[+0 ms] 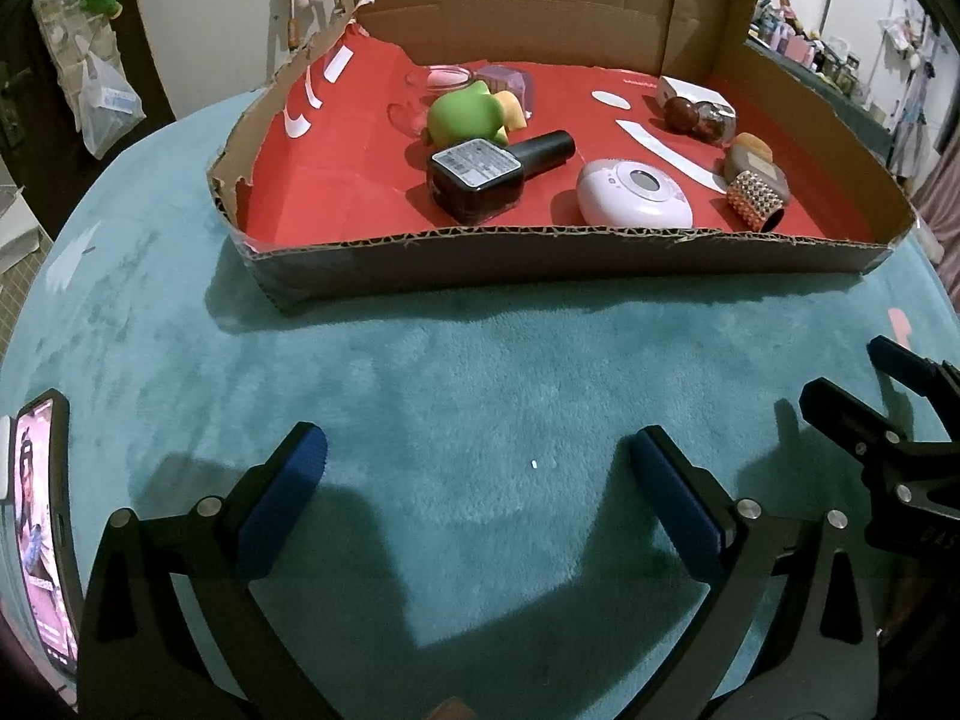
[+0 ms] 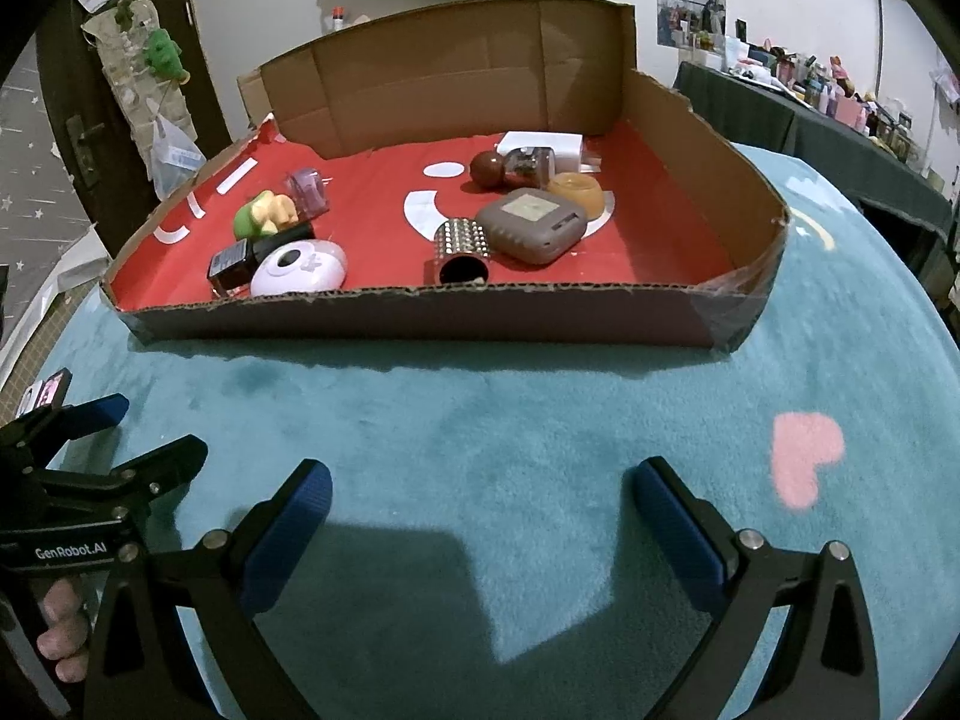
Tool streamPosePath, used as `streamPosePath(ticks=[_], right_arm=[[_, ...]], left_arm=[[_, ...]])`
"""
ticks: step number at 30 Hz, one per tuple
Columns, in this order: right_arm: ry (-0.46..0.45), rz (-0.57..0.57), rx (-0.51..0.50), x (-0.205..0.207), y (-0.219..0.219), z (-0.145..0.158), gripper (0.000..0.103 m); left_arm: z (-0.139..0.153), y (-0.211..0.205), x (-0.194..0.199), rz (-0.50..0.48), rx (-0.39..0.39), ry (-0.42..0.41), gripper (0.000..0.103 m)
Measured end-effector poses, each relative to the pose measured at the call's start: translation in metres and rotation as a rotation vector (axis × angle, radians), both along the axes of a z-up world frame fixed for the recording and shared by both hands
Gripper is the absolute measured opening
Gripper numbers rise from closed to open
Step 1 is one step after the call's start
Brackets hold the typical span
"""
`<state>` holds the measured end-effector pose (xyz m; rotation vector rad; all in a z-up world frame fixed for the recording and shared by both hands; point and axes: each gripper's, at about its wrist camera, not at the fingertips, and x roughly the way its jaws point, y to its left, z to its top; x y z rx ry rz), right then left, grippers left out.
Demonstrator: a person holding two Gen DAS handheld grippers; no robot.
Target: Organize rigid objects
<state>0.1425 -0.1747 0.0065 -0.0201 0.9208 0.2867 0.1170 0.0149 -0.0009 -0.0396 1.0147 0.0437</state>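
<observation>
A low cardboard tray (image 1: 540,252) (image 2: 420,318) with a red floor stands on the teal cloth and holds several rigid items. Among them are a black bottle (image 1: 480,177) (image 2: 234,267), a white oval device (image 1: 633,195) (image 2: 300,267), a green toy (image 1: 468,117) (image 2: 264,216), a studded cylinder (image 1: 757,201) (image 2: 462,249), a grey case (image 2: 531,225) and a brown ball (image 1: 681,113) (image 2: 486,168). My left gripper (image 1: 477,462) hovers open over the cloth in front of the tray, nothing between its fingers. My right gripper (image 2: 483,486) is likewise open and holds nothing.
A phone (image 1: 42,534) with a lit screen lies on the cloth at the far left. A pink heart patch (image 2: 804,456) marks the cloth to the right. Teal cloth spreads between the grippers and the tray. A person's fingers (image 2: 57,624) hold the left gripper's handle.
</observation>
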Motion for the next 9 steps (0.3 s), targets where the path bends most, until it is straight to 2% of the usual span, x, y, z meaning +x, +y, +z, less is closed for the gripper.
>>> streamPosePath(ticks=[9], right_arm=[[-0.001,-0.002,0.004,0.0006,-0.0005,0.0001,0.103]], left_arm=[[-0.0007,0.0009,-0.0003,-0.009,0.0,-0.012,0.103]])
